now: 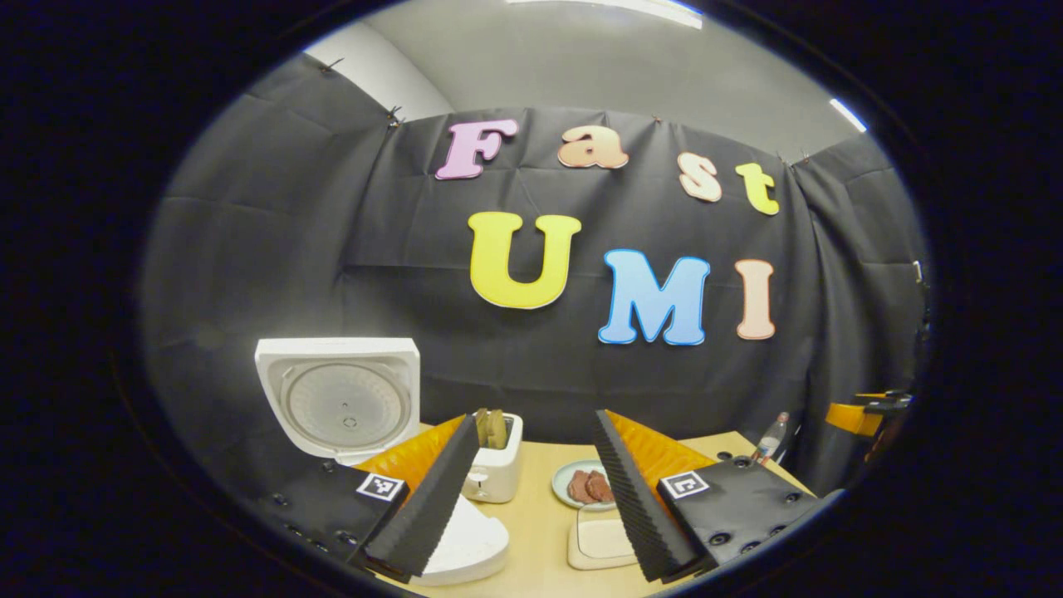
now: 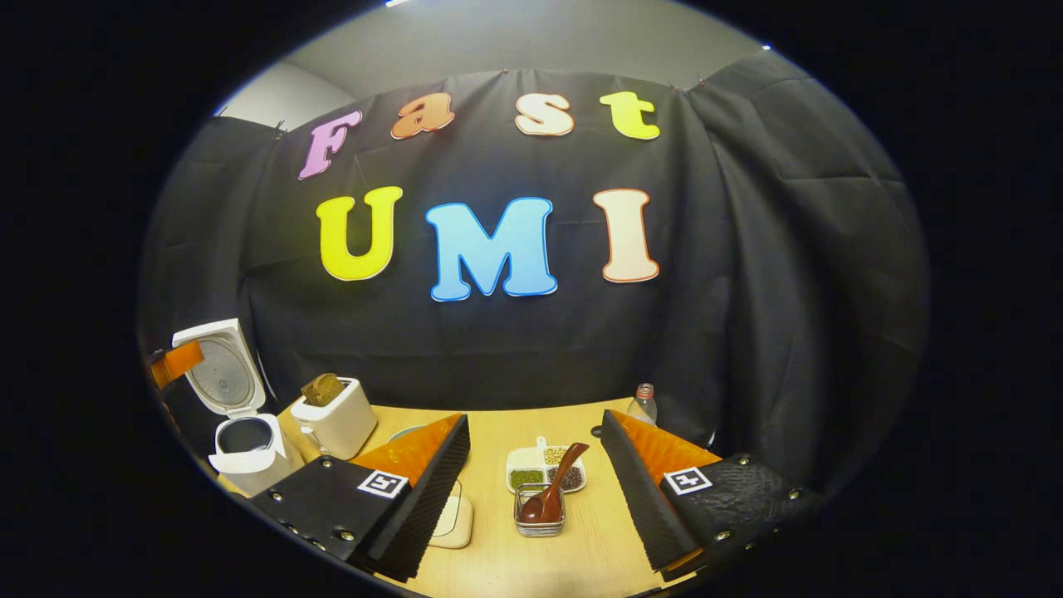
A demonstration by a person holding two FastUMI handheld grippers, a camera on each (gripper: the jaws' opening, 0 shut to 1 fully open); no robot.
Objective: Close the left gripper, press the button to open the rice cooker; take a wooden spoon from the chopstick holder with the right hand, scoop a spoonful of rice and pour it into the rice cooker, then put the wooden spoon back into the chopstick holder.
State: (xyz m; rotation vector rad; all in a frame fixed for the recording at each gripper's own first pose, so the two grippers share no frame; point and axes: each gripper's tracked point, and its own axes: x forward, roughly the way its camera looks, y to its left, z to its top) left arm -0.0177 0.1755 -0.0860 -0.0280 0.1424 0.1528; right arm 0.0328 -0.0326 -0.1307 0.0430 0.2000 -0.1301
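rice cooker [image 2: 241,415] lid up

Open rice cooker [image 2: 245,444], spoon [image 2: 552,490] in holder [image 2: 540,515]

The booth is enclosed by creased black cloth [image 2: 747,249], clipped along its top; a grey ceiling [image 1: 581,66] with strip lights [image 1: 614,7] is seen above the pale wooden worktop [image 2: 498,432]
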